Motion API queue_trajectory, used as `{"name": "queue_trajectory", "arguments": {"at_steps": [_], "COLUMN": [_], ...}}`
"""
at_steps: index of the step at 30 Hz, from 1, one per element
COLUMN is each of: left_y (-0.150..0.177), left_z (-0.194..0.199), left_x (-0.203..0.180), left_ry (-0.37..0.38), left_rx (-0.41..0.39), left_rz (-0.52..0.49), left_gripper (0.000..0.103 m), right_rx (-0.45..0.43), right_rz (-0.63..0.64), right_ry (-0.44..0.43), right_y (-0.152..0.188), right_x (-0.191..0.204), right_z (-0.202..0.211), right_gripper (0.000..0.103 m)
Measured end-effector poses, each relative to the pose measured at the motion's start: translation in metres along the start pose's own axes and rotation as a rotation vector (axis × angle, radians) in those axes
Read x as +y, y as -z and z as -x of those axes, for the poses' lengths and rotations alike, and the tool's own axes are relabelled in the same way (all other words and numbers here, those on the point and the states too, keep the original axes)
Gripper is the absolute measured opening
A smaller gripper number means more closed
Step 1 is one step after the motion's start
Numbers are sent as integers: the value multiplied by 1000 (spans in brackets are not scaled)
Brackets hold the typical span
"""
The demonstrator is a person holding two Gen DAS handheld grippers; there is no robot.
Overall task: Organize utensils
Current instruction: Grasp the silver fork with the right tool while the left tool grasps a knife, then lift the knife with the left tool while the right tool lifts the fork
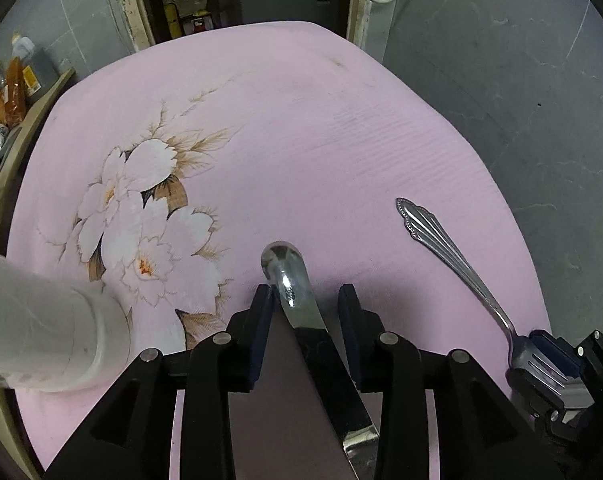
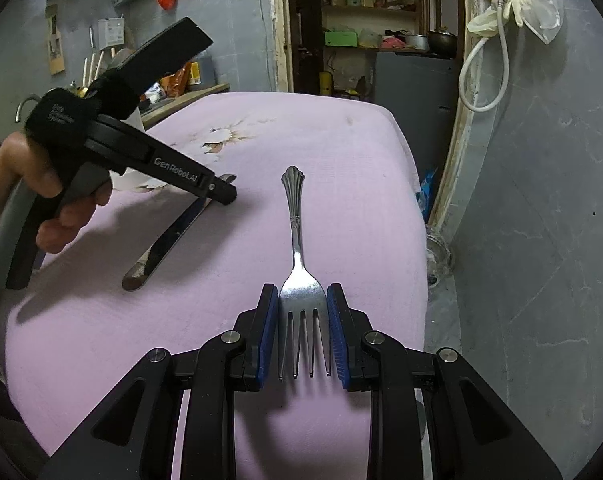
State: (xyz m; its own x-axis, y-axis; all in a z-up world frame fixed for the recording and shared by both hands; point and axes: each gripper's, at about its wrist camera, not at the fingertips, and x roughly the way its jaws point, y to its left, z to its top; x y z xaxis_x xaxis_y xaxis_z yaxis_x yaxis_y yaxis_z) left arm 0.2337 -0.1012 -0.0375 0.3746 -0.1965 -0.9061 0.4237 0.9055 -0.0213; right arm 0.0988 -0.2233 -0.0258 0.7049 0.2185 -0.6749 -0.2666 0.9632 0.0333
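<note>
Through the left wrist camera: left gripper [image 1: 305, 300] tipped steeply down over a pink cloth [image 1: 301, 120] printed with white flowers, jaws parted to a narrow gap, neither pad pressing on anything. Between them a table knife [image 1: 297, 308], rounded tip pointing away, dark band across the blade, lying on the cloth; near the left pad, though contact cannot be told. Off to the right a fork [image 1: 461, 264] with a fluted, scalloped handle, tines end pinched in the right gripper [image 1: 549, 364] at the frame's lower right. At lower left, a pale blurred cylinder [image 1: 49, 340], too close to identify.

Through the right wrist camera: right gripper [image 2: 303, 328] clamped on the fork [image 2: 297, 240] at the head, blue pads against both edges of the tines, handle stretching away over the cloth [image 2: 361, 200]. At left, a hand [image 2: 41, 200] squeezing the left gripper [image 2: 221, 192], "GenRobot.AI" printed in white along its body, nose down over the knife [image 2: 169, 240].
</note>
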Motion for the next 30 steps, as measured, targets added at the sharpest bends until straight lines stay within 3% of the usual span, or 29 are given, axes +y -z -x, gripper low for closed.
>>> {"name": "queue_trajectory", "arguments": {"at_steps": [2, 7, 16, 20, 24, 30], "left_y": [-2, 16, 84, 95, 100, 99], "left_z": [-1, 10, 50, 63, 69, 73], "left_x": [0, 15, 46, 46, 42, 28], "left_ry": [-2, 10, 34, 43, 18, -34], "left_rx": [-14, -25, -53, -62, -20, 120], "left_rz": [9, 30, 60, 29, -41, -158], "left_gripper": [20, 14, 13, 14, 15, 22], "right_rx": [0, 7, 49, 85, 139, 275], "right_rz": [2, 15, 53, 91, 165, 287], "right_ry": [-2, -6, -66, -101, -95, -112], "right_y": [0, -2, -9, -28, -52, -65], "right_x": [2, 4, 14, 18, 20, 24], "right_z": [0, -1, -8, -19, -38, -65], "right_gripper": [23, 23, 24, 34, 34, 34]}}
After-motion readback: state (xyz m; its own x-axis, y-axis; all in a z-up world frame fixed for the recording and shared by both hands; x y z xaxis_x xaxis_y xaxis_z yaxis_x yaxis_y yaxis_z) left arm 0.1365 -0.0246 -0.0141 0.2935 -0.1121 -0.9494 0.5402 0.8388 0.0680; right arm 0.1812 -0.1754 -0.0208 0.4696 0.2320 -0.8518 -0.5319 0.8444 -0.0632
